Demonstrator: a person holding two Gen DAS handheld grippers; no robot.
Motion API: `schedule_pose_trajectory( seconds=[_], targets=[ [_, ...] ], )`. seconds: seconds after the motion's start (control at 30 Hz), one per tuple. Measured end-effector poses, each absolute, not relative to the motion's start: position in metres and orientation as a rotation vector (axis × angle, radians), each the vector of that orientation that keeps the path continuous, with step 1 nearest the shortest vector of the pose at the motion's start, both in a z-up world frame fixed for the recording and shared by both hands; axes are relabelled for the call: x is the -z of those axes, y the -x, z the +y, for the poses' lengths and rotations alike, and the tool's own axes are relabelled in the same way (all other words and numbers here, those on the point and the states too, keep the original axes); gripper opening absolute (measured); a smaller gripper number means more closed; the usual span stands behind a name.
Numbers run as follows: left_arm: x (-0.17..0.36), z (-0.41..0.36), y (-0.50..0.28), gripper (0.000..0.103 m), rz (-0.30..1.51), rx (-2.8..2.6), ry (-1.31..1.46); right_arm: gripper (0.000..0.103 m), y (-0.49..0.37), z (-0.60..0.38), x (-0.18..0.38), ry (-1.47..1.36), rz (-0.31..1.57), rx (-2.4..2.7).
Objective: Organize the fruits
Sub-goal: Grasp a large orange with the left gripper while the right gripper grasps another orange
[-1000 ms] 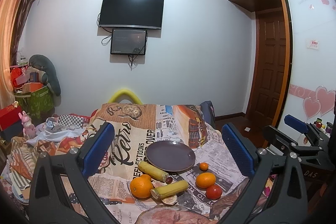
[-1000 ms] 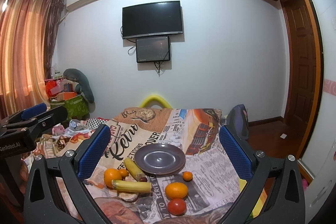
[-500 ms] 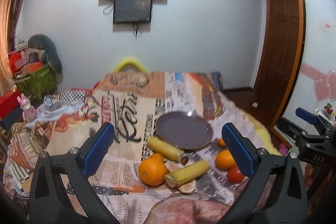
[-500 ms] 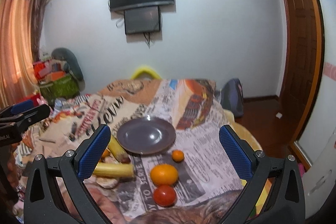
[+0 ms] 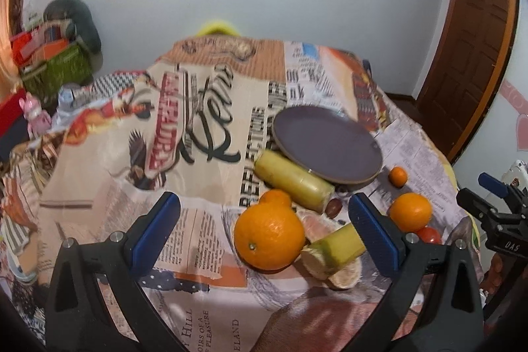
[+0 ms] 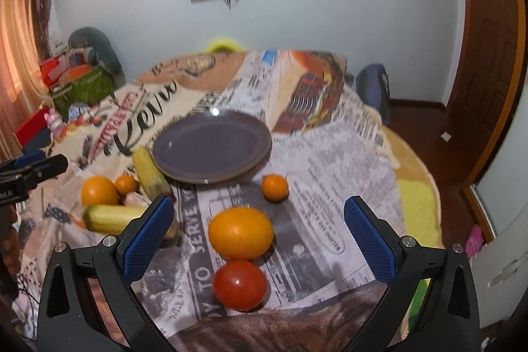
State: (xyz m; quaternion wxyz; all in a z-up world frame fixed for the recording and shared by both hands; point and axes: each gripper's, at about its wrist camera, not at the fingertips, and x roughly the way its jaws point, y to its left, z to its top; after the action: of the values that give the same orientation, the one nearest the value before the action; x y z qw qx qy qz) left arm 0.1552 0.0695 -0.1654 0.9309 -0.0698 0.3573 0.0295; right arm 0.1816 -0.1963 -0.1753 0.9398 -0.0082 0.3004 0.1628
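Both of your grippers hang over the fruit with their blue pads spread wide and nothing between them: your left gripper (image 5: pixel 264 230) frames a large orange (image 5: pixel 269 236), and your right gripper (image 6: pixel 259 233) frames a smooth orange fruit (image 6: pixel 241 232) with a red tomato (image 6: pixel 240 285) touching its near side. The fruit lies loose on a printed cloth (image 5: pixel 204 108) beside the empty grey plate (image 6: pixel 211 150), none of it on the plate. A yellow-green stalk piece (image 5: pixel 292 180) has its far end tucked under the plate rim, so you cannot see its full length; a second one (image 5: pixel 335 248) is partly covered by your left gripper's right pad. Under it sit pale peeled pieces (image 5: pixel 343 274), too hidden to identify. A small dark thing (image 5: pixel 332 208) by the plate is too blurred to name. A small mandarin (image 6: pixel 275 187) lies just beside the plate. On the cloth you can read "TO SERVE" (image 6: pixel 194 240) and "HILL" (image 5: pixel 186 330); the large script word is smeared. Your right gripper's body in the left view shows "DAS" (image 5: pixel 506 247).
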Motion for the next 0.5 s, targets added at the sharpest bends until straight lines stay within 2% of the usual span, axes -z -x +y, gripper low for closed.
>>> schedule_pose_trajectory(
  seconds=[0.13, 0.2, 0.23, 0.5],
  targets=[
    [0.186, 0.075, -0.165, 0.099, 0.796, -0.048, 0.171, 0.102, -0.194, -0.189, 0.193, 0.031, 0.672, -0.348],
    [0.195, 0.075, -0.170, 0.087, 0.826, -0.056, 0.175, 0.102, -0.202, -0.186, 0.201, 0.030, 0.699, -0.352],
    [0.198, 0.075, -0.173, 0.085, 0.838, -0.059, 0.176, 0.099, -0.206, -0.185, 0.205, 0.022, 0.717, -0.361],
    [0.219, 0.079, -0.183, 0.085, 0.896, -0.035, 0.235, 0.088, -0.220, -0.174, 0.227, 0.013, 0.797, -0.417]
  ],
)
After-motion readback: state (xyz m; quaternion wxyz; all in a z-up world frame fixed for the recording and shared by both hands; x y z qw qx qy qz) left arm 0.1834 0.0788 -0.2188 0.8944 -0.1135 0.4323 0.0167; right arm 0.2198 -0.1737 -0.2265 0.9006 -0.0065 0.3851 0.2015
